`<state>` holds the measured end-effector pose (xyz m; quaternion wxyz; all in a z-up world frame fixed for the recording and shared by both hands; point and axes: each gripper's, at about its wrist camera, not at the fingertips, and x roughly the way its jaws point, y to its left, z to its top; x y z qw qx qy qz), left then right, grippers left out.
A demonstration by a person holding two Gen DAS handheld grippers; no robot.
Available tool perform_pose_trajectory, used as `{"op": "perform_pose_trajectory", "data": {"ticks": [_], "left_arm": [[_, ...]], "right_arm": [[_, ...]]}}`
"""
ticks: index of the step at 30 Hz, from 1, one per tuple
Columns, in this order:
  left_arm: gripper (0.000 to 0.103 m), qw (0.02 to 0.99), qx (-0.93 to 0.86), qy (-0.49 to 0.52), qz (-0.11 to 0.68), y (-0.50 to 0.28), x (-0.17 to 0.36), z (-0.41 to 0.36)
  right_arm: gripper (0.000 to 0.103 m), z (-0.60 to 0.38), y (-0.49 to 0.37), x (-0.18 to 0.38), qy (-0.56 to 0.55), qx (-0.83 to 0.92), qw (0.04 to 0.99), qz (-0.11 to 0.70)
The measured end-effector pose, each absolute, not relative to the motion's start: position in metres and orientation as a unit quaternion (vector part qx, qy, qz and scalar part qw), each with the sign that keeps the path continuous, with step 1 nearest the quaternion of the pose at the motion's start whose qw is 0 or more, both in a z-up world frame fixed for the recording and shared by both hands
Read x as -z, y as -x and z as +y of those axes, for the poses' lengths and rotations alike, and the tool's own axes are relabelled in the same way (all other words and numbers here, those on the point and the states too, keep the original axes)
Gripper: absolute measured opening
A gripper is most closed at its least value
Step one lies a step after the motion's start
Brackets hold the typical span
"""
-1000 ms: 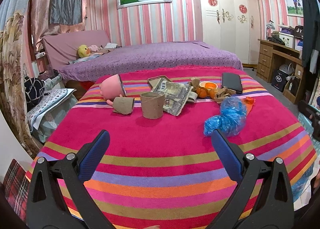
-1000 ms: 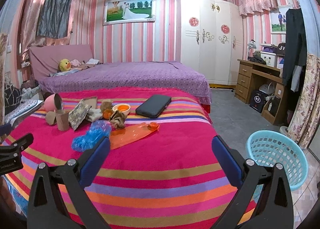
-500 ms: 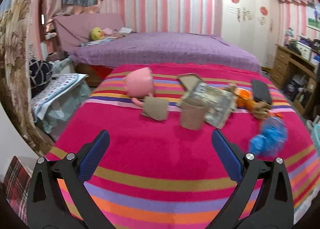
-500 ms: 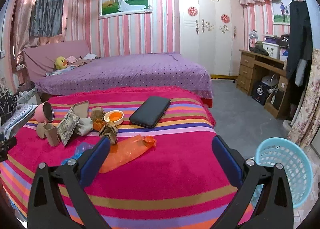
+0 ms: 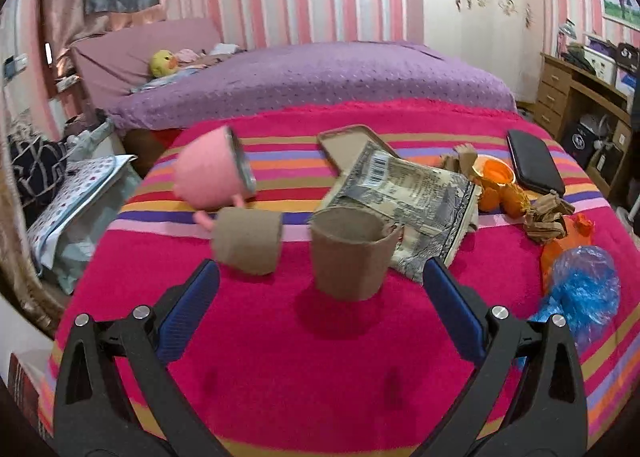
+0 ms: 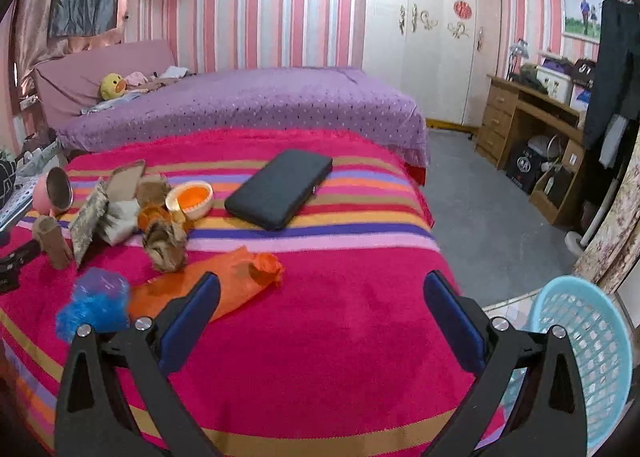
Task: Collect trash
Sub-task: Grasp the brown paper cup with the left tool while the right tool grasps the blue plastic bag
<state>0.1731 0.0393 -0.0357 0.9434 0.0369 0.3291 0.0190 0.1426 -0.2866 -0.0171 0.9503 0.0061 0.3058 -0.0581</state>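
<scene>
Trash lies on a striped red blanket (image 5: 280, 345). An upright brown paper cup (image 5: 350, 253) stands just ahead of my open, empty left gripper (image 5: 320, 277). A second brown cup (image 5: 248, 239) lies on its side to the left. Behind are a printed wrapper (image 5: 408, 197), crumpled brown paper (image 5: 546, 213), orange peels (image 5: 496, 197) and a blue plastic bag (image 5: 584, 289). My right gripper (image 6: 320, 289) is open and empty above the blanket, next to an orange bag (image 6: 212, 289). The blue bag (image 6: 96, 301) lies to its left. A light blue basket (image 6: 584, 361) stands on the floor at right.
A pink cup (image 5: 212, 173) lies tipped at the left. A black case (image 6: 280, 187) and a white bowl with orange contents (image 6: 190, 197) sit on the blanket. A purple bed (image 6: 240, 109) is behind, a wooden desk (image 6: 532, 125) at the right.
My left gripper has moved forward and closer to the upright brown cup. My right gripper has moved forward and lower over the blanket, toward the orange bag.
</scene>
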Motion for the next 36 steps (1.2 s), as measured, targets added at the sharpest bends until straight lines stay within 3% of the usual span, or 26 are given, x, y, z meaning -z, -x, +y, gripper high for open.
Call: {"op": "perform_pose_trajectory", "data": {"ticks": [5,8,9,10,12,20,29,34,36], "left_arm": [[0.094,0.939,-0.01,-0.057,0.338,-0.197,0.048,0.029],[0.068,0.931,0.018,-0.046,0.361,-0.206,0.055,0.029],[0.055,0.931,0.023,-0.043,0.362,-0.206,0.055,0.031],[0.048,0.931,0.028,-0.041,0.362,-0.206,0.055,0.031],[0.043,0.934,0.028,-0.049,0.352,-0.2,0.052,0.03],[0.042,0.939,-0.012,-0.093,0.332,-0.149,0.031,0.036],[0.042,0.936,-0.074,-0.064,0.338,-0.114,0.025,0.067],[0.042,0.939,-0.076,-0.063,0.33,-0.11,0.029,0.066],[0.042,0.938,-0.076,-0.063,0.332,-0.113,0.031,0.064]], "right_arm": [[0.099,-0.288,-0.148,0.028,0.007,0.059,0.944,0.324],[0.099,-0.286,-0.145,0.028,0.013,0.048,0.945,0.325],[0.099,-0.284,-0.142,0.026,0.015,0.044,0.946,0.321],[0.099,-0.283,-0.142,0.025,0.016,0.041,0.947,0.317],[0.099,-0.278,-0.136,0.02,0.015,0.033,0.951,0.307],[0.099,-0.229,-0.113,0.004,0.032,-0.022,0.961,0.273],[0.097,-0.163,-0.116,0.024,0.05,-0.084,0.948,0.303],[0.064,-0.139,-0.125,0.036,0.069,-0.117,0.936,0.325],[0.039,-0.135,-0.128,0.04,0.073,-0.129,0.931,0.333]]}}
